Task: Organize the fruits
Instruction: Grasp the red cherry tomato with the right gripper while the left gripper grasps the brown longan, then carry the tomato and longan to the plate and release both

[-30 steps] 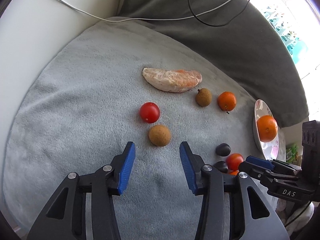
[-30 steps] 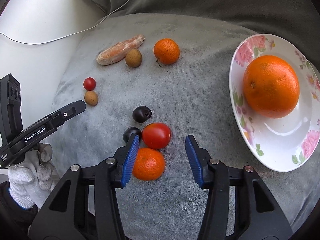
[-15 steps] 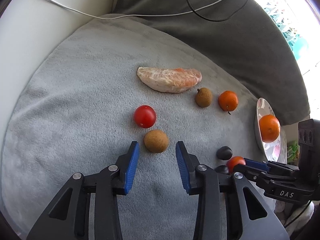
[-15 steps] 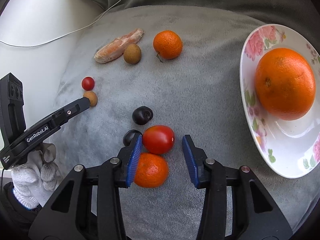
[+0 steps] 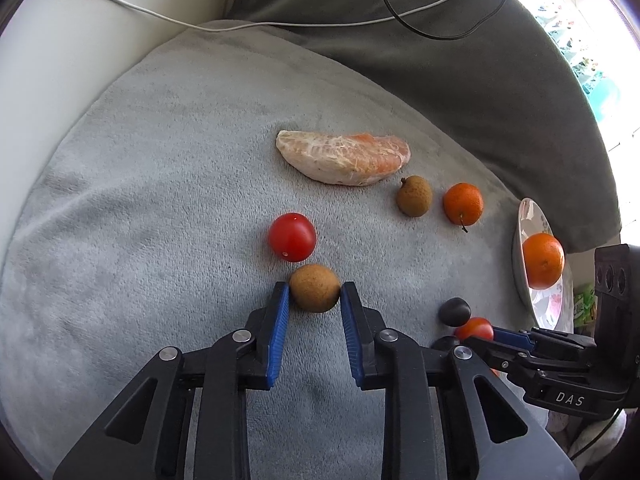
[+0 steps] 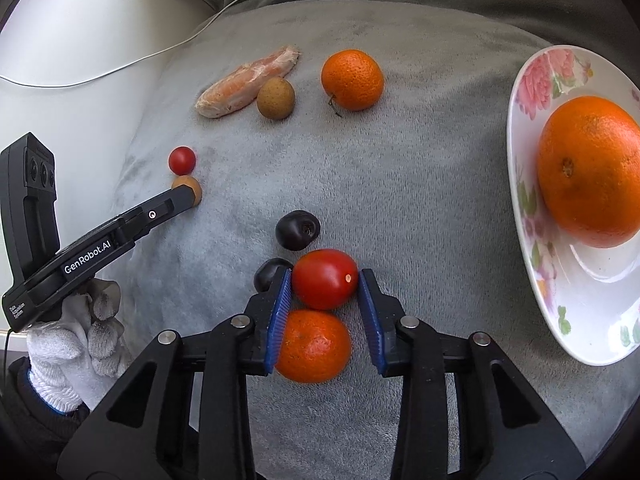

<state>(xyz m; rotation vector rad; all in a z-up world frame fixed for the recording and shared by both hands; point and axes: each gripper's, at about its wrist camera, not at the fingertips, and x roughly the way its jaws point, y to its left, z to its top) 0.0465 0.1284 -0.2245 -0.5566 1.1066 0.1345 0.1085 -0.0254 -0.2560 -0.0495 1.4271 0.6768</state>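
Found left tool (image 5: 314, 292) closing down to a pinch on a round brown longan (image 5: 314, 294), both blue pads against its sides. Found that fruit resting on the grey fleece cover (image 6: 420, 184), just below a small cherry tomato (image 5: 292, 237) and very near it.

Found right tool (image 6: 324, 280) with jaws closing and a large red tomato (image 6: 325, 279) between them. Judged both pads to be in contact with its sides. Noted a mandarin (image 6: 314, 346) lying against the near side of that tomato, between the tool's fingers and partly under the left one.

Recorded two dark plums: one (image 6: 298, 230) just beyond the tomato, the other (image 6: 268, 274) beside the left finger and partly hidden by it.

Logged farther back a peeled citrus segment (image 5: 344, 158), a second longan with a stem (image 5: 414, 196) just beside it, and a stemmed mandarin (image 5: 463, 204) close to that longan.

Observed a flowered white plate (image 6: 532, 80) at the right edge of the cover, holding a single large orange (image 6: 590, 172).

Noted a white-gloved hand (image 6: 76, 332) gripping the left tool's handle in the right wrist view.

Saw a white cable (image 5: 240, 26) running across the pale surface beyond the cover.
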